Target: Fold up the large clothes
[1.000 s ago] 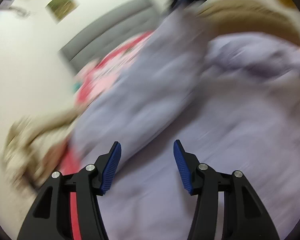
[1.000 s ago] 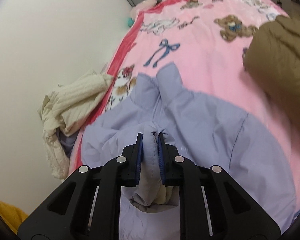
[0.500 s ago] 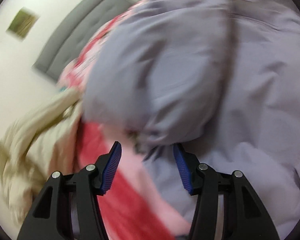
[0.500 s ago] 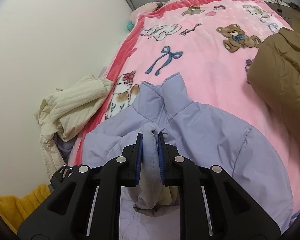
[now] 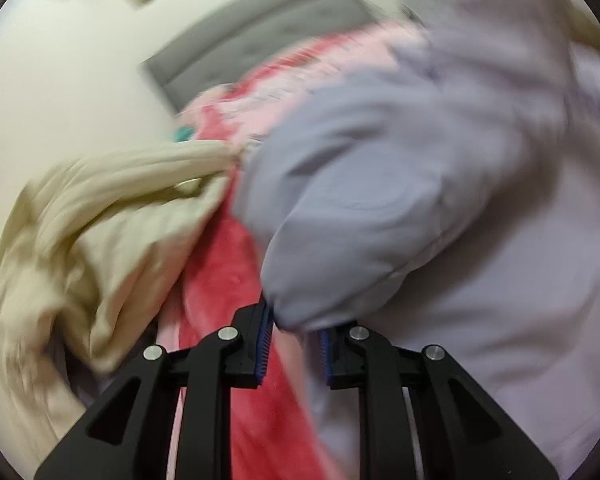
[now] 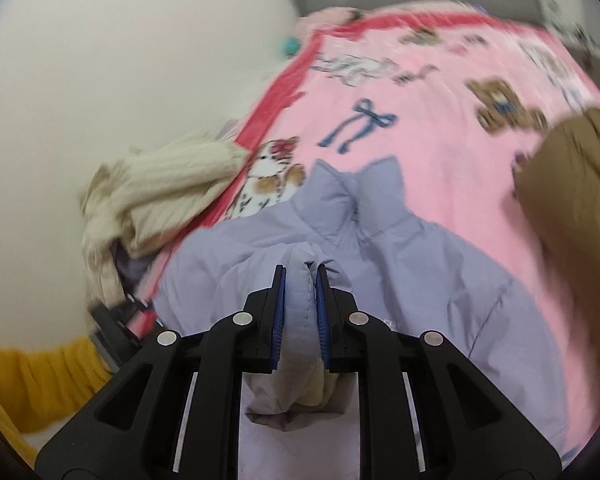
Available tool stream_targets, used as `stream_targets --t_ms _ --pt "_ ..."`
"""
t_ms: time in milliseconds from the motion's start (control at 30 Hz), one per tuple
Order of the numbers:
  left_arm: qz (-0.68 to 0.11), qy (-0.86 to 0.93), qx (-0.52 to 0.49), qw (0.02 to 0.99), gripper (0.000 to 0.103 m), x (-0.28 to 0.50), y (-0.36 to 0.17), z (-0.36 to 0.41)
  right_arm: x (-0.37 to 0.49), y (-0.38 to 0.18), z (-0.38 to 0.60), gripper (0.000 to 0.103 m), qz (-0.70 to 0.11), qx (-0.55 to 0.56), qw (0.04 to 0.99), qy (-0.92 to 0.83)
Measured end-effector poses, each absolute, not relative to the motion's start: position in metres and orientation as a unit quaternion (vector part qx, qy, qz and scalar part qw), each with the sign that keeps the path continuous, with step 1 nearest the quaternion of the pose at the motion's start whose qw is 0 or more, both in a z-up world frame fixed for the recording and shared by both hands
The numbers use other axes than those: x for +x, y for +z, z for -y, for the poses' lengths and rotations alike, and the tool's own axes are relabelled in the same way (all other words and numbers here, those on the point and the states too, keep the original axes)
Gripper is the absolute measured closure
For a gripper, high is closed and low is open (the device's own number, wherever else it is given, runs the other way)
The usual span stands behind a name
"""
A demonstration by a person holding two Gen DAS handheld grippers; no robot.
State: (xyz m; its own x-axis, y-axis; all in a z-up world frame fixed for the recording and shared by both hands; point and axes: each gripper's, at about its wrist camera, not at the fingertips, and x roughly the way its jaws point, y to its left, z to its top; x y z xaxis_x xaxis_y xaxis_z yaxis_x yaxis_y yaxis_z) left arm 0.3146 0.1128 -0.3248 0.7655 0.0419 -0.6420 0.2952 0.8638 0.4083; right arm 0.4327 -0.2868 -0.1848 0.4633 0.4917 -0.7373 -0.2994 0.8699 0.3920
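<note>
The puffy lilac padded jacket (image 6: 400,272) lies collar-up on the pink printed fleece blanket (image 6: 440,140). The right gripper (image 6: 301,312) clamps a bunched fold; the left gripper (image 5: 292,336) pinches its sleeve end. Mid-fold: next, probably carry the sleeve inward.

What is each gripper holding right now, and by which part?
Both hold the lavender jacket: right gripper pinches a padded edge fold; left gripper closes on a sleeve end.
</note>
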Motion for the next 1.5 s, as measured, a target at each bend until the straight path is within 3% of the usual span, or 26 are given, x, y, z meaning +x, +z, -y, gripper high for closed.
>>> stream_targets --t_ms 133,367,400,467,500,600,633,667,700,900,1033,1133,1233,1367,1500 --pt "-0.364 -0.028 0.089 0.927 0.089 0.318 -0.305 -0.153 0.439 -0.214 0.304 0.089 -0.487 0.141 0.839 0.198" --pt "-0.358 -0.082 0.198 0.909 0.088 0.327 -0.331 -0.14 0.443 -0.262 0.323 0.089 -0.518 0.17 0.824 0.154" --pt "-0.353 -0.092 0.219 0.905 0.087 0.329 -0.335 -0.137 0.443 -0.263 0.322 0.089 -0.518 0.168 0.825 0.154" --pt "-0.349 -0.102 0.254 0.896 0.068 0.331 -0.339 -0.131 0.442 -0.262 0.323 0.089 -0.515 0.169 0.826 0.158" --pt "-0.347 -0.104 0.257 0.896 0.064 0.334 -0.341 -0.131 0.442 -0.261 0.323 0.089 -0.514 0.168 0.826 0.162" --pt "-0.338 -0.116 0.275 0.892 0.061 0.337 -0.339 -0.124 0.445 -0.26 0.32 0.089 -0.514 0.158 0.828 0.159" --pt "-0.338 -0.116 0.277 0.892 0.066 0.338 -0.339 -0.122 0.447 -0.261 0.319 0.089 -0.514 0.157 0.829 0.158" --pt "-0.346 -0.111 0.269 0.892 0.087 0.344 -0.339 -0.121 0.448 -0.263 0.318 0.089 -0.514 0.157 0.829 0.155" --pt "-0.358 -0.098 0.259 0.892 0.09 0.35 -0.339 -0.12 0.45 -0.266 0.316 0.089 -0.517 0.16 0.827 0.154" --pt "-0.327 -0.02 0.062 0.943 0.092 0.341 -0.279 -0.154 0.433 -0.225 0.282 0.091 -0.459 0.124 0.853 0.215" --pt "-0.379 -0.023 -0.016 0.925 0.093 0.34 -0.297 -0.181 0.443 -0.243 0.289 0.091 -0.481 0.135 0.848 0.177" --pt "-0.427 -0.04 0.014 0.903 0.089 0.347 -0.338 -0.183 0.462 -0.288 0.303 0.091 -0.536 0.154 0.819 0.135" --pt "-0.441 -0.072 0.048 0.893 0.087 0.358 -0.358 -0.176 0.466 -0.323 0.293 0.091 -0.574 0.099 0.805 0.11" --pt "-0.434 -0.094 0.022 0.896 0.059 0.363 -0.336 -0.192 0.461 -0.334 0.295 0.091 -0.578 0.097 0.803 0.104" --pt "-0.407 -0.122 0.067 0.903 0.056 0.364 -0.315 -0.182 0.459 -0.325 0.299 0.091 -0.573 0.099 0.808 0.097"
